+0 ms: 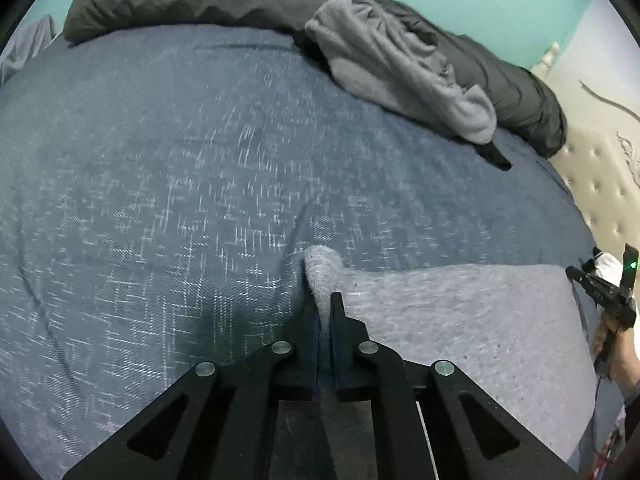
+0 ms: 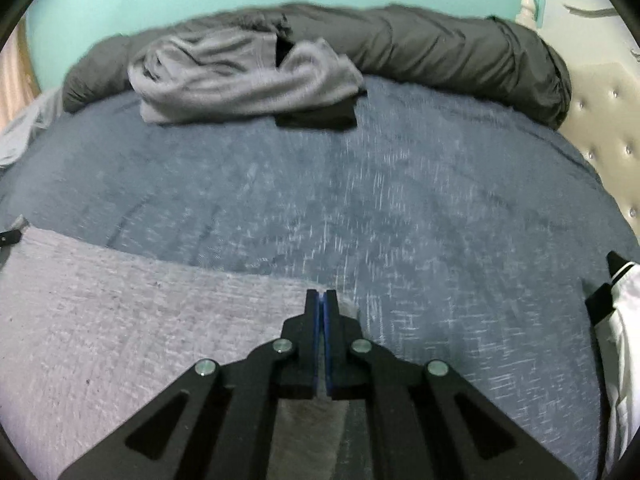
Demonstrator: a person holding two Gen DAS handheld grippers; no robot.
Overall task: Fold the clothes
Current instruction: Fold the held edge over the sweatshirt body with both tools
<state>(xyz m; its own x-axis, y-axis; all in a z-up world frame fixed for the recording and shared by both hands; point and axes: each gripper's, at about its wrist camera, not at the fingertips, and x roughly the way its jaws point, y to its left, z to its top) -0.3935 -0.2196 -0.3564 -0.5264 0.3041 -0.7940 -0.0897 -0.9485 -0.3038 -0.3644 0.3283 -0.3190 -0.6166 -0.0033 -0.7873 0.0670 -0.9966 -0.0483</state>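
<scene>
A light grey garment [image 1: 460, 320] lies flat on the blue bedspread [image 1: 200, 160], near the bed's front edge. My left gripper [image 1: 326, 300] is shut on its left corner, which sticks up between the pads. My right gripper [image 2: 322, 296] is shut at the same garment's [image 2: 120, 320] right corner, with a bit of cloth showing beside the fingers. At the far right of the left wrist view, a hand holds the right gripper [image 1: 576, 272]. A tip of the left gripper [image 2: 8, 237] shows at the left edge of the right wrist view.
A crumpled grey garment [image 2: 240, 76] rests on a rolled dark grey duvet [image 2: 440, 40] at the back, with a black item [image 2: 320, 118] under it. A beige tufted headboard [image 2: 600, 140] stands to the right. White cloth [image 2: 620, 340] hangs at the right edge.
</scene>
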